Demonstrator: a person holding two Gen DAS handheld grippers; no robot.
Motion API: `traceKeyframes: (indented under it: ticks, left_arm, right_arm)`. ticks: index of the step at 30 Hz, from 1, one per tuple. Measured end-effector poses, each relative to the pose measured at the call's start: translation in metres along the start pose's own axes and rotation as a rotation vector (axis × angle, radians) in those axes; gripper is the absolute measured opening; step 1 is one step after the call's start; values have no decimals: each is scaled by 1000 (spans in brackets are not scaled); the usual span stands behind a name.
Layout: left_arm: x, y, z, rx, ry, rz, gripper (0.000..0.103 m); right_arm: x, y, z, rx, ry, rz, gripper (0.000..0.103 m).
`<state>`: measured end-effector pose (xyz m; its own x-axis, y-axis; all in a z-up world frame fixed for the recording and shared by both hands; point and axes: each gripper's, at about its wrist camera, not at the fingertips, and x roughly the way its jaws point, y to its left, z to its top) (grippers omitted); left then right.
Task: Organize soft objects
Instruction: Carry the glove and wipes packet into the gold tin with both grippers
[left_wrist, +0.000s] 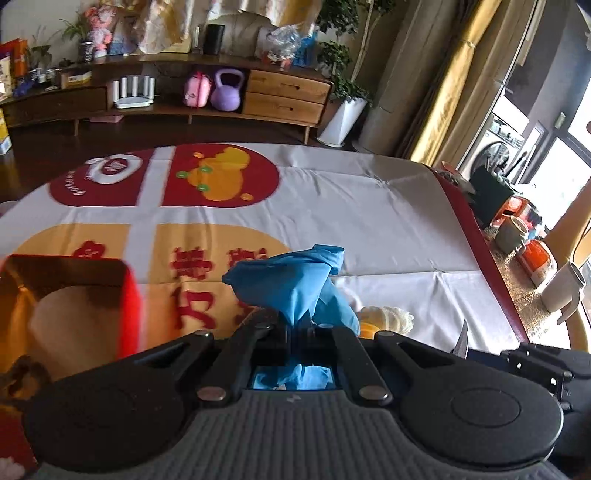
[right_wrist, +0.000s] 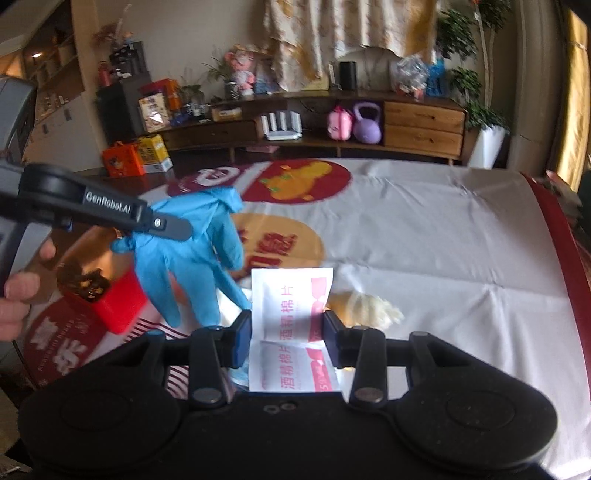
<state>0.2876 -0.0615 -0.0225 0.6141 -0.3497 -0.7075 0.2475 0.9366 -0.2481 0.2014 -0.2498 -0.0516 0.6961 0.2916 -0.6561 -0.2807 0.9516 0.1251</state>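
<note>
My left tool (left_wrist: 295, 325) is clamped on a blue nitrile glove (left_wrist: 295, 284), held above the bench (left_wrist: 388, 221). The red box (left_wrist: 74, 306) sits just left of it. My right tool (right_wrist: 288, 332) pinches an alcohol-pad sachet (right_wrist: 291, 306), long axis pointing away. A cotton wad (right_wrist: 373, 306) lies just right.

— What sort of place is this?
— A home's living room: a long wooden sideboard (right_wrist: 369, 122) stands along the wall.
— What else shows it?
— A purple kettlebell (right_wrist: 366, 123) in its open shelf, a potted plant (right_wrist: 484, 122) beside it, curtains (left_wrist: 443, 85) beyond.
</note>
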Motion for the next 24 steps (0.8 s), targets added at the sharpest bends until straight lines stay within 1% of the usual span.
traceKeyframes:
  ticks: [6,12,17,24]
  left_arm:
    - [-42,32,-7,-19,-29,46,3]
    - [-74,70,-12,-49,-49,100,3]
    - [-90,99,-12,-59,-52,137,3]
    - [-100,144,-8,-86,-67,193,3]
  right_arm:
    - [1,39,22,-42,-15,76,40]
    - [15,85,39,-105,-7,126,40]
    - [32,120,51,-153,15,151,40]
    - [65,156,69,-161,50,185,40]
